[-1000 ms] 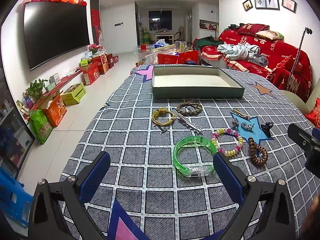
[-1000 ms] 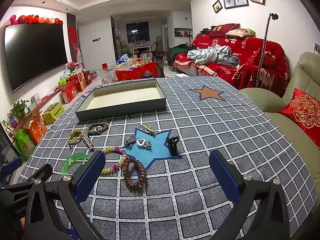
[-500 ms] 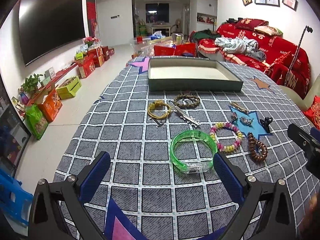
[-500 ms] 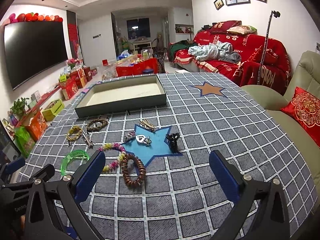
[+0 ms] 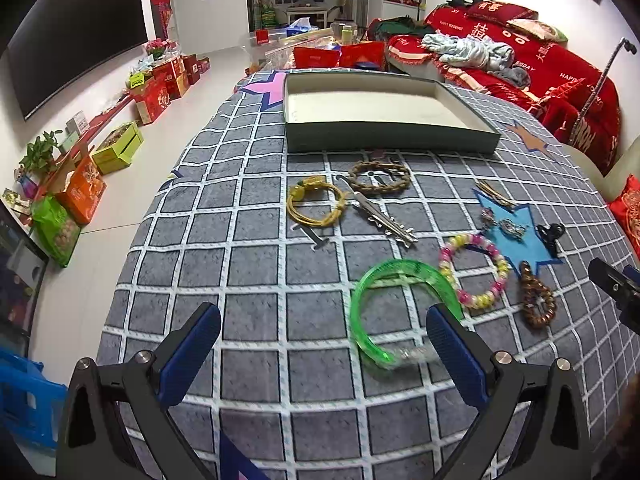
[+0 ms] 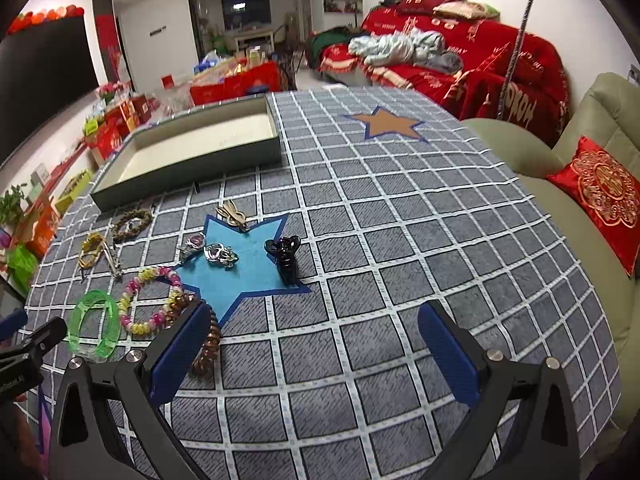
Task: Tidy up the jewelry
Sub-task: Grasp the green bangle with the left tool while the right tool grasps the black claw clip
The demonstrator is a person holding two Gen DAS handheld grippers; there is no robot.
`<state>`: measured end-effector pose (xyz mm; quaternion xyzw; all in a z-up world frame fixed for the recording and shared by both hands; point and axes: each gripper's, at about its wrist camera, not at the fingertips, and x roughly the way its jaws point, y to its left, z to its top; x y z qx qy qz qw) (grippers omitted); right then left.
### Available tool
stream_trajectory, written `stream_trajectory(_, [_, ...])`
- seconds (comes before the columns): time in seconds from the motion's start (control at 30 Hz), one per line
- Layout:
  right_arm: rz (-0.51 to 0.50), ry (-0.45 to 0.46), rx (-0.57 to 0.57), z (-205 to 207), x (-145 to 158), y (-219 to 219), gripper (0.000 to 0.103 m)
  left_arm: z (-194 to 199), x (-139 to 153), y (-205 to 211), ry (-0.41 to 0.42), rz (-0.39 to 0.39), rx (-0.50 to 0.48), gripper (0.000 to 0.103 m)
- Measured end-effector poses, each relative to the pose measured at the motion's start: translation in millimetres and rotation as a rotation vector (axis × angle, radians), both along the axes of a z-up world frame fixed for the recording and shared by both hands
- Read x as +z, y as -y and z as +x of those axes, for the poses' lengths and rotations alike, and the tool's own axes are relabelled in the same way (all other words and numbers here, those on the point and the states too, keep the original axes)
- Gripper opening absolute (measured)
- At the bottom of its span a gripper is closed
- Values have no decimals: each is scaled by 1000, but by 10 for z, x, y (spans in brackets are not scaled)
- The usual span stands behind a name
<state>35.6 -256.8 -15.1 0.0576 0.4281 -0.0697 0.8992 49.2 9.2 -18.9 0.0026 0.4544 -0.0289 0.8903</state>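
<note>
Jewelry lies scattered on the grid-patterned tablecloth before an empty grey tray (image 5: 392,142) (image 6: 188,168). My left gripper (image 5: 322,354) is open, low over the cloth, its right finger beside a green bangle (image 5: 362,312) (image 6: 94,326). Beyond lie a pastel bead bracelet (image 5: 474,270), a brown coil bracelet (image 5: 536,300), a yellow cord bracelet (image 5: 316,206), a braided bracelet (image 5: 378,176) and a silver clip (image 5: 384,216). My right gripper (image 6: 314,350) is open and empty; its left finger overlaps the coil bracelet (image 6: 208,348). A black claw clip (image 6: 285,258) and rings (image 6: 216,252) lie ahead.
A beige armchair with a red cushion (image 6: 604,196) stands to the right of the table. A red-covered sofa (image 5: 520,60) is behind it. Boxes and bags (image 5: 80,192) line the floor on the left under a wall TV.
Both grippers have moved forward and lower toward the jewelry. The green bangle now sits by the left gripper's right finger; the coil bracelet is at the right gripper's left finger.
</note>
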Motion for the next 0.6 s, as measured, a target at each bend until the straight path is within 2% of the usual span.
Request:
stream_trajectory(0.13, [-10, -52, 22, 187, -58, -29, 103, 154, -55, -22, -63, -56, -33, 103])
stream_trajectory(0.33, [13, -122, 35, 424, -184, -31, 101, 300, -119, -35, -93, -59, -50, 103])
stream_trajectory(0.43, [15, -152, 40, 513, -236, -41, 87, 348, -164, 7, -110, -54, -79, 101])
stream_trajectory(0.5, [23, -171, 46, 571, -271, -48, 72, 372, -197, 37, -124, -53, -92, 98])
stream_trajectory(0.53, [24, -175, 49, 594, -282, -58, 69, 375, -210, 51, -129, -51, -98, 93])
stream_trajectory(0.6, [25, -177, 58, 631, -295, -79, 64, 381, -220, 87, -124, -34, -112, 93])
